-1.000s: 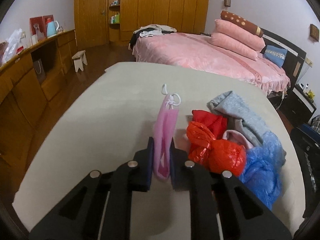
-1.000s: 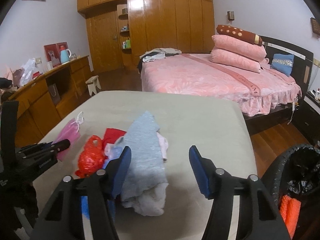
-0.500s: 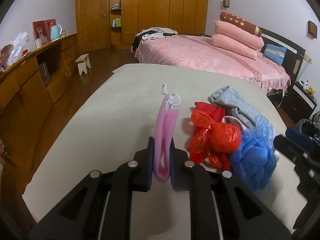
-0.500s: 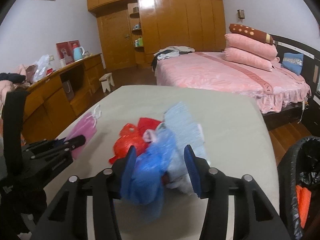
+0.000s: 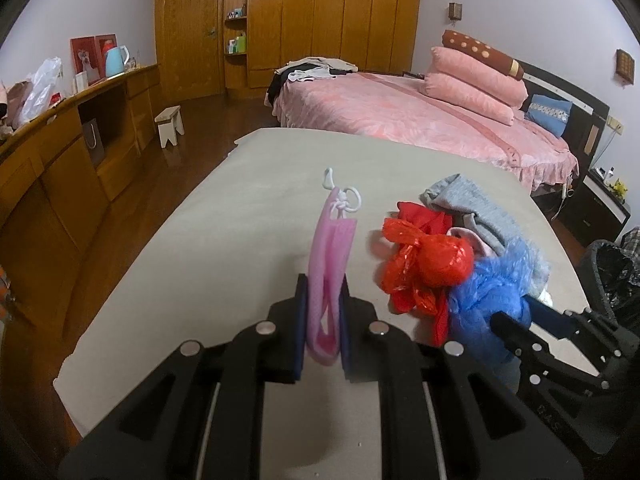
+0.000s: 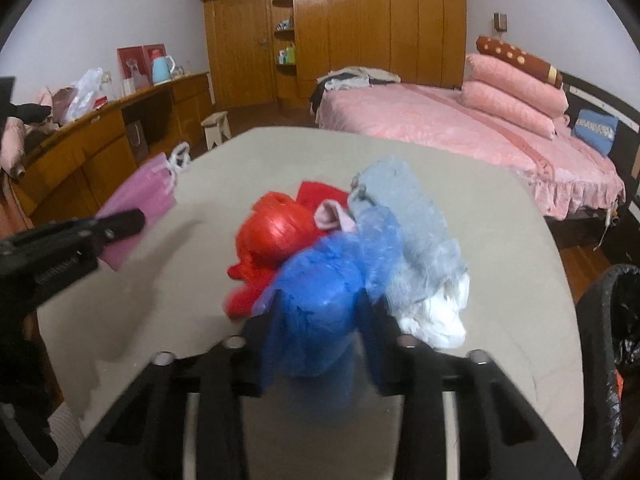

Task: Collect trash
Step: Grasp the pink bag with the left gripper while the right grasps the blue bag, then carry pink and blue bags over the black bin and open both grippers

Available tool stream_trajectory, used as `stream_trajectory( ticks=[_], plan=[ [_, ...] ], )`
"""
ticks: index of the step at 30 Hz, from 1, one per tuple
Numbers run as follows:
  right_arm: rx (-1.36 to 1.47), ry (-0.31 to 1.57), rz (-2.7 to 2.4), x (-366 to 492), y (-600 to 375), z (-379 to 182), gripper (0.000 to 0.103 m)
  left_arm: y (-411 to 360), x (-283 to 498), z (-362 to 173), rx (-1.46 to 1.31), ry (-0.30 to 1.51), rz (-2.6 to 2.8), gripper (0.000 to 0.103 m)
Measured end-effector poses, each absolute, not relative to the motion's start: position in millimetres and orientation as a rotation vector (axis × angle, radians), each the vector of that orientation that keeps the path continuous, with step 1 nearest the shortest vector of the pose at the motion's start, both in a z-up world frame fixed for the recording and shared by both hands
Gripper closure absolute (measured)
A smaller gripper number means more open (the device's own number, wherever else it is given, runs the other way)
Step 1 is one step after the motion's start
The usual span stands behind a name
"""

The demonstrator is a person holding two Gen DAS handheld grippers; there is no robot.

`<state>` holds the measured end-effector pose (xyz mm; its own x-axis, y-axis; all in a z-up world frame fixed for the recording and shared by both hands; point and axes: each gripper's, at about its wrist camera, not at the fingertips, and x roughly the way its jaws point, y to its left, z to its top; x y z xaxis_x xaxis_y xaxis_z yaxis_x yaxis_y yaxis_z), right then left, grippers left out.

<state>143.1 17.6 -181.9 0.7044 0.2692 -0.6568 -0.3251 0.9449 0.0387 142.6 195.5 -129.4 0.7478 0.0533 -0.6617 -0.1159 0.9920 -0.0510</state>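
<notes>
My left gripper (image 5: 322, 312) is shut on a pink face mask (image 5: 330, 264) with white ear loops and holds it above the beige table (image 5: 248, 208). My right gripper (image 6: 316, 320) is shut on a crumpled blue plastic bag (image 6: 320, 292); the bag also shows in the left wrist view (image 5: 484, 300). A red plastic bag (image 6: 272, 236) lies just left of the blue one, touching it. Grey and white cloth (image 6: 416, 240) lies on its right. The mask shows at the left in the right wrist view (image 6: 140, 204).
A black-lined trash bin (image 6: 616, 340) stands off the table's right edge, also in the left wrist view (image 5: 612, 272). A pink bed (image 5: 400, 116) lies beyond the table. A wooden sideboard (image 5: 60, 152) runs along the left. A small stool (image 5: 170, 126) stands on the floor.
My right gripper moved left onto the blue bag and closed on it. My left gripper kept hold of the pink mask and shifted back a little.
</notes>
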Motion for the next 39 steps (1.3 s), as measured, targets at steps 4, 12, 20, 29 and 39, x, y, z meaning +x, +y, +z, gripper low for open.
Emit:
stream_trajectory(
  ticks=[4,12,20,29,39],
  plan=[
    [-0.087,0.694,0.34,139.6,13.4,-174.7,0.077,193.7,141.0,-126.2,-0.089,0.715,0.088,0.09],
    [-0.043,0.649,0.362,132.6,1.0,-147.4,0.078,178.6,137.2,-113.4,-0.082,0.691,0.06,0.09],
    [-0.033,0.616,0.316,128.2,-18.9,-123.7,0.078,157.8,137.4,-100.8,-0.074,0.67,0.025,0.09],
    [-0.018,0.59,0.23,122.6,-61.2,-102.5,0.078,120.1,136.1,-87.1,-0.048,0.643,-0.039,0.09],
    [0.016,0.566,0.12,112.6,-117.1,-90.1,0.078,62.2,136.7,-78.1,-0.026,0.624,-0.142,0.09]
  ],
)
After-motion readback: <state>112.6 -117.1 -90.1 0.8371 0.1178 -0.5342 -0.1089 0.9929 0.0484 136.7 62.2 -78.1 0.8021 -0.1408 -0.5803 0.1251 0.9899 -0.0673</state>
